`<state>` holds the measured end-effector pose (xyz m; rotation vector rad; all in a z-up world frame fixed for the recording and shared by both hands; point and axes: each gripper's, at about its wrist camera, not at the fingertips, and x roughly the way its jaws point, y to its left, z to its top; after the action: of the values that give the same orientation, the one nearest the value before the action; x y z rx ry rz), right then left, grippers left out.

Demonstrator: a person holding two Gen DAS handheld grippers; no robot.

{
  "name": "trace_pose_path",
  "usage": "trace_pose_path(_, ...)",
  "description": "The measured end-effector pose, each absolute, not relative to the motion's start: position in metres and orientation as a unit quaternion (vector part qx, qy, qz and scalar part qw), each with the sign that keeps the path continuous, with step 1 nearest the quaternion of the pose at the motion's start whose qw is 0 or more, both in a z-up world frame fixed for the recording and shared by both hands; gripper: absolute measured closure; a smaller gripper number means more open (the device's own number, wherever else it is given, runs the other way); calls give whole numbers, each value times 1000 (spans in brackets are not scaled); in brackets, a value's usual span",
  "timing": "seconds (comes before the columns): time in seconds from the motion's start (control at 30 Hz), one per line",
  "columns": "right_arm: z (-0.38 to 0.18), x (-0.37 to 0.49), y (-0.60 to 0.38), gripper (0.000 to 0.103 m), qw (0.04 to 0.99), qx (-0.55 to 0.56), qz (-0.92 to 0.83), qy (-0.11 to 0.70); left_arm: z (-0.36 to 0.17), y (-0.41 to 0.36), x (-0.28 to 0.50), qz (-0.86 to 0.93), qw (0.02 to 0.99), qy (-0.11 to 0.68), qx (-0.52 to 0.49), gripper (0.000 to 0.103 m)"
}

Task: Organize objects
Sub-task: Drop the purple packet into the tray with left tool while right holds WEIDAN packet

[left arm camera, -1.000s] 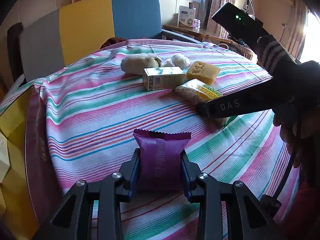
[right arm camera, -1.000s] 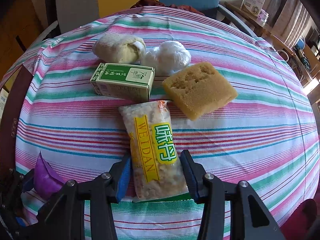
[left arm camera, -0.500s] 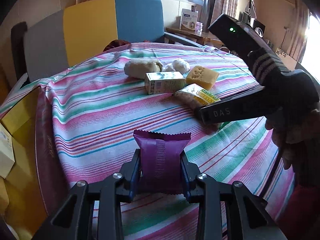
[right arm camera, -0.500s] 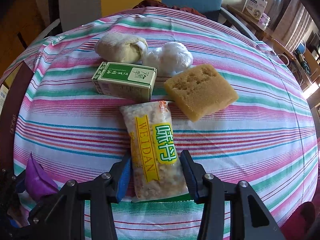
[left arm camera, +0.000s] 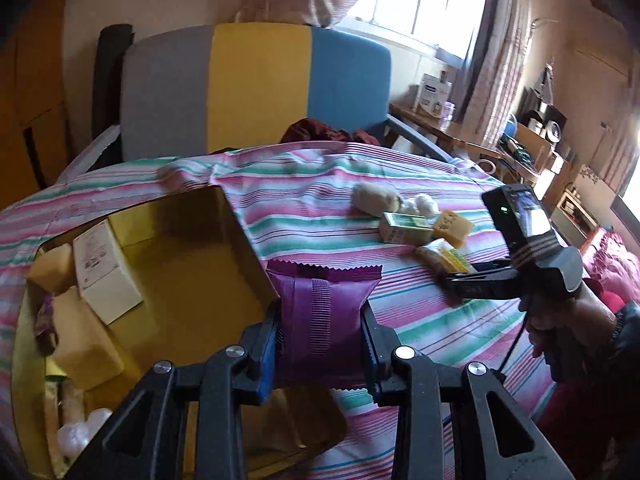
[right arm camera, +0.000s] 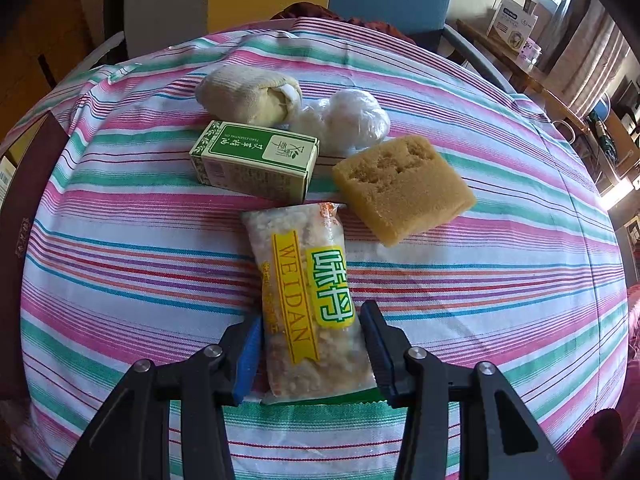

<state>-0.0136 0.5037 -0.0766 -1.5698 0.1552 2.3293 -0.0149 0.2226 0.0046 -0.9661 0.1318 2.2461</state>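
My left gripper [left arm camera: 320,340] is shut on a purple snack packet [left arm camera: 322,312] and holds it in the air beside the right wall of an open yellow box [left arm camera: 188,280]. My right gripper [right arm camera: 310,344] has a finger on each side of a clear snack bag with a yellow WEIDAN label [right arm camera: 306,300], which lies on the striped tablecloth [right arm camera: 120,264]. Whether its fingers press the bag is unclear. Beyond the bag lie a green carton [right arm camera: 256,162], a tan sponge block [right arm camera: 404,188], a cream cloth roll [right arm camera: 248,94] and a white wrapped lump [right arm camera: 352,120].
The yellow box holds a white carton [left arm camera: 104,268] and pale yellow blocks [left arm camera: 86,344]. A grey, yellow and blue chair [left arm camera: 256,88] stands behind the table. The right gripper's body [left arm camera: 532,256] shows at the right of the left wrist view. Shelves stand at the far right.
My left gripper has lifted the purple packet and swung it left, so the open yellow box has come into view. My right gripper has stayed around the WEIDAN bag.
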Motion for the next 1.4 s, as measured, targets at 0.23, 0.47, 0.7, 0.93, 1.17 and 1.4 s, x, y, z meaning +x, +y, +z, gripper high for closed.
trace_pose_path(0.23, -75, -9, 495, 56, 166, -551, 817, 45, -8, 140, -55, 882, 242, 1, -404, 68)
trace_pose_path(0.47, -74, -7, 493, 56, 167, -552, 816, 36, -15, 67, -84, 898, 144, -22, -415, 68)
trace_pose_path(0.7, -76, -7, 499, 56, 165, -553, 816, 36, -30, 53, -96, 897, 113, -17, -427, 67)
trace_pose_path(0.93, -75, -6, 496, 56, 166, -553, 816, 33, -30, 47, -95, 902, 98, -15, -421, 57)
trace_pose_path(1.17, -75, -7, 496, 57, 170, -553, 815, 24, -17, 45, -79, 911, 101, -11, -400, 56)
trace_pose_path(1.4, -68, -6, 484, 57, 151, -552, 819, 34, -6, 52, -50, 918, 122, 24, -376, 52)
